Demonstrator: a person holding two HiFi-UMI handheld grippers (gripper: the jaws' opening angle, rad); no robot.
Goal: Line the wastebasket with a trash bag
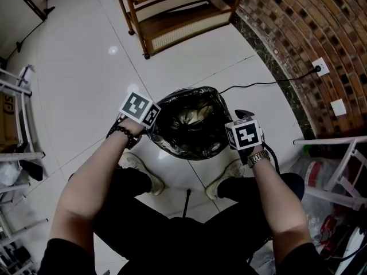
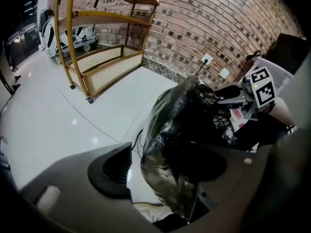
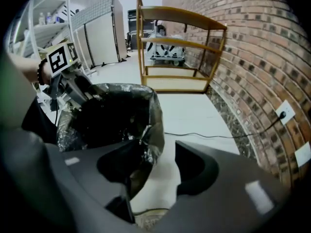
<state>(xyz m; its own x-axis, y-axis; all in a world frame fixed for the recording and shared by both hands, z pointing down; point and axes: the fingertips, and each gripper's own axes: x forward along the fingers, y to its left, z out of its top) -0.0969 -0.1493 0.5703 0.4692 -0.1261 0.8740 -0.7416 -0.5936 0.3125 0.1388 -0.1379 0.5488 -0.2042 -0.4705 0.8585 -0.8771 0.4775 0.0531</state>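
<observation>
The wastebasket [image 1: 189, 145] stands on the white floor between the person's shoes, with a black trash bag [image 1: 192, 116] pulled over its rim. My left gripper [image 1: 148, 118] is at the rim's left side. In the left gripper view the bag [image 2: 175, 130] lies between the jaws of the left gripper [image 2: 163, 171] against the right-hand one; the other pad [image 2: 114, 171] stands clear, so it is open. My right gripper [image 1: 241, 118] is at the rim's right side. The right gripper [image 3: 163, 161] is open, the bag's edge [image 3: 148, 130] by its left jaw.
A wooden shelf rack [image 1: 172, 16] stands beyond the basket, a brick wall [image 1: 298, 33] at the right. A black cable [image 1: 258, 85] runs over the floor to a wall socket [image 1: 319, 66]. White metal frames stand at the left [image 1: 17, 113] and right [image 1: 344, 165].
</observation>
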